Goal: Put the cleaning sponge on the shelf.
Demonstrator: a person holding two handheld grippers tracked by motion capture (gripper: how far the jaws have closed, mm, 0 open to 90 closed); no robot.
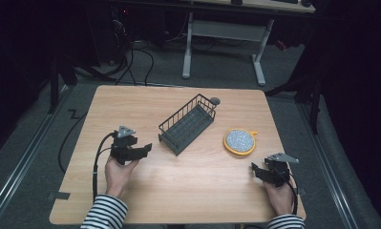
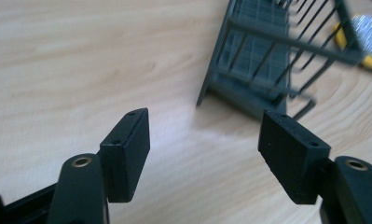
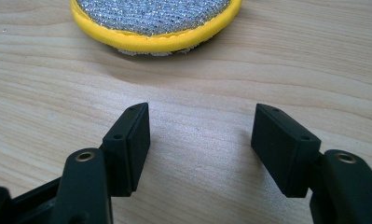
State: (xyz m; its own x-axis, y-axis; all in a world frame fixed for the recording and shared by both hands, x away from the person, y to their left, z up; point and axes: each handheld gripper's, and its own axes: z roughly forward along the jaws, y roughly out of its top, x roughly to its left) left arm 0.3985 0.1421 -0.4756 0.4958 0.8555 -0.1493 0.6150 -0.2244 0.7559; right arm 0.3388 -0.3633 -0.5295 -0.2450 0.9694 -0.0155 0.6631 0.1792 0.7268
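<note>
A dark grey wire basket lies at an angle in the middle of the wooden table. Right of it rests a round scrubbing pad with a yellow rim and a glittery silver face. My left gripper hovers just left of the basket's near end, open, with bare wood between its jaws. From the left gripper view the basket stands close ahead to the right, the pad beyond it. My right gripper sits near the table's right front, open and empty, the pad just ahead.
A small grey round piece sits at the basket's far corner. Bare wood stretches along the front and the left of the table. Beyond the far edge, a white desk frame and cables stand on the dark floor.
</note>
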